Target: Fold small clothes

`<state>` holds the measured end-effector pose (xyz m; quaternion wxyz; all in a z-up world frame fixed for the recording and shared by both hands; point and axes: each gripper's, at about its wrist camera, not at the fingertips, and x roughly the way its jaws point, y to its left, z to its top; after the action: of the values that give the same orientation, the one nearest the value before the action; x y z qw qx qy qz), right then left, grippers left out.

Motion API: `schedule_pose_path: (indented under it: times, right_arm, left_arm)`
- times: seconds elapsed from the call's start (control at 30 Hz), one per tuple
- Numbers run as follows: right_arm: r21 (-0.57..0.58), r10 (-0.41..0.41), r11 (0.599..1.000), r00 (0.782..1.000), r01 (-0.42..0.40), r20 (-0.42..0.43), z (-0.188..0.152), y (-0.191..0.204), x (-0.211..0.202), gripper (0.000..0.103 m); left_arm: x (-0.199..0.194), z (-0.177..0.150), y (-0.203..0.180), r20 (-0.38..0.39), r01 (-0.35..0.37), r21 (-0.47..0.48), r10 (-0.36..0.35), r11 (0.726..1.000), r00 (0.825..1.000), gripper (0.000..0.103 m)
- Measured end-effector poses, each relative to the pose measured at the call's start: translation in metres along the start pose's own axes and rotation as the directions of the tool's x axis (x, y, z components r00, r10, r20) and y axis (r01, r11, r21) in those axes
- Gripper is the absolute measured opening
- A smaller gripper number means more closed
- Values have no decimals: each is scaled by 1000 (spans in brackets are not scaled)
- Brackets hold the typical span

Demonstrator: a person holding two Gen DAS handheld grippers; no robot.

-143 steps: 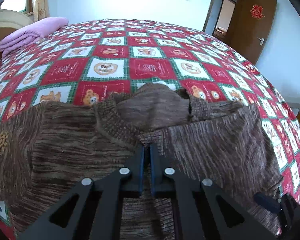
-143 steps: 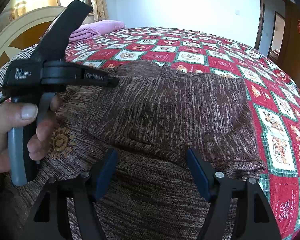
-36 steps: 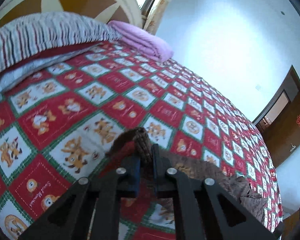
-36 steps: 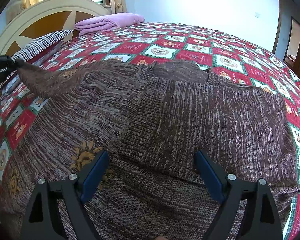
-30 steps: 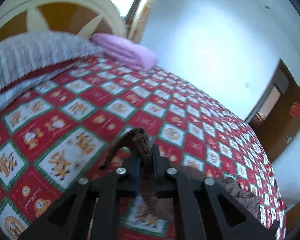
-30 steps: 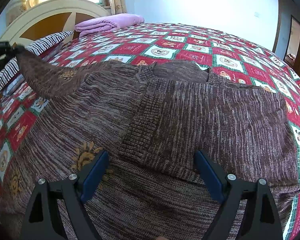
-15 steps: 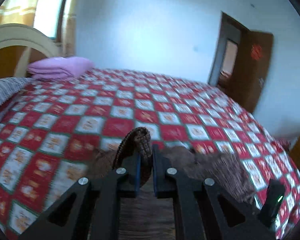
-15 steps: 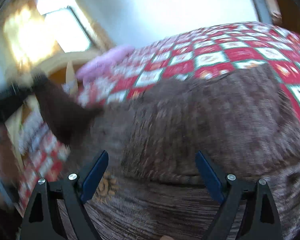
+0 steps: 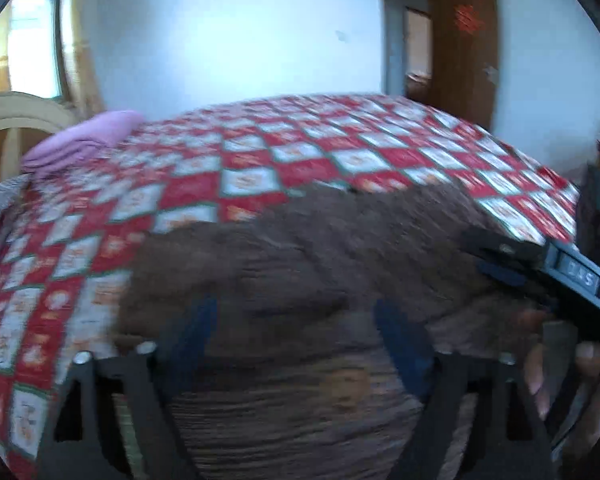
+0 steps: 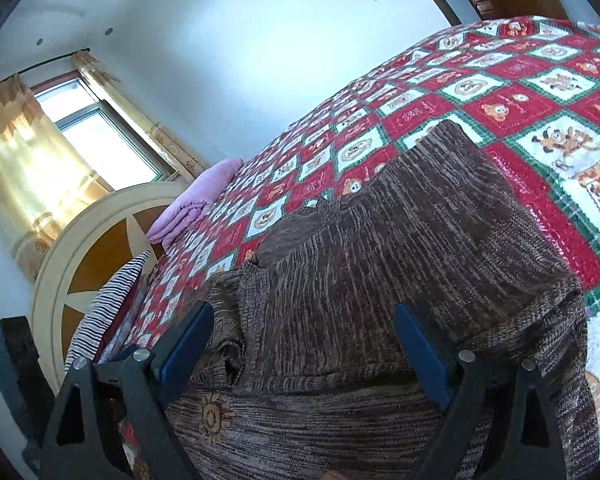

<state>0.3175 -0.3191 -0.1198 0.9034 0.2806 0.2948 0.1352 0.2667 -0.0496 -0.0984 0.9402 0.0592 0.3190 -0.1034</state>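
Observation:
A brown knitted sweater [image 9: 300,264] lies on the red and white checked quilt [image 9: 260,176], with both sleeves folded over its body [image 10: 400,240]. The left wrist view is blurred. My left gripper [image 9: 296,332] hovers over the sweater's near part; its jaws are opening, and the blue pads [image 9: 196,332] stand wide apart with only flat cloth under them. My right gripper [image 10: 304,350] is open above the lower hem, gripping nothing. In the left wrist view the right gripper [image 9: 540,272] shows at the right edge, with a person's fingers [image 9: 540,364] on its handle.
A folded pink blanket [image 10: 196,200] and a striped pillow [image 10: 108,312] lie by the cream and brown headboard [image 10: 100,248]. A window with yellow curtains [image 10: 40,160] is behind it. A brown door [image 9: 460,48] stands open past the bed's far side.
My left gripper carried the sleeve's cuff from the pillow side over the sweater's body, then opened and let it go. The right gripper rolled and stayed open over the hem.

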Motion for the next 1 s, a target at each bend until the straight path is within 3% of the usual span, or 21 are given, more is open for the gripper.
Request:
schedule_pose_path:
  times: [0.07,0.17,0.23,0.3,0.47,0.6,0.67,0.77,0.9,0.97,1.0]
  right_arm:
    - [-5,-3,1000,1000,3,-3,-1,-2,-2,92]
    - [-21,-13,1000,1000,12,-11,-3,2,-2,92]
    - [-37,-26,999,999,25,-18,-4,3,-4,92]
    - [-96,-38,995,997,31,-66,-3,12,-2,92]
    - [-365,-137,929,976,67,-170,-2,80,15,90]
    - [-577,-273,812,931,87,-243,-18,125,55,59]
    - [-625,-299,777,918,75,-261,-25,132,74,59]
    - [-644,-324,764,888,42,-326,-34,131,103,59]
    - [-663,-353,747,870,40,-345,-44,130,120,59]
    - [-671,-362,740,870,50,-334,-43,130,124,46]
    - [-670,-365,740,871,57,-328,-41,130,125,28]
  left_arm:
    - [7,2,32,-1,-138,-28,138,990,990,91]
    - [26,4,78,-40,-344,-67,342,936,939,91]
    - [43,-3,99,-98,-403,-79,395,912,913,91]
    - [63,-15,108,-193,-417,-55,400,907,896,91]
    - [66,-24,109,-211,-381,-74,359,922,909,92]
    - [69,-27,108,-213,-384,-75,362,920,908,94]
    - [69,-30,119,-221,-372,-121,340,920,914,100]
    - [73,-34,135,-245,-321,-215,267,922,932,103]
    - [75,-39,142,-253,-269,-281,199,921,947,103]
    - [75,-39,139,-252,-272,-275,204,922,946,103]
    - [76,-39,138,-252,-273,-272,205,923,946,103]
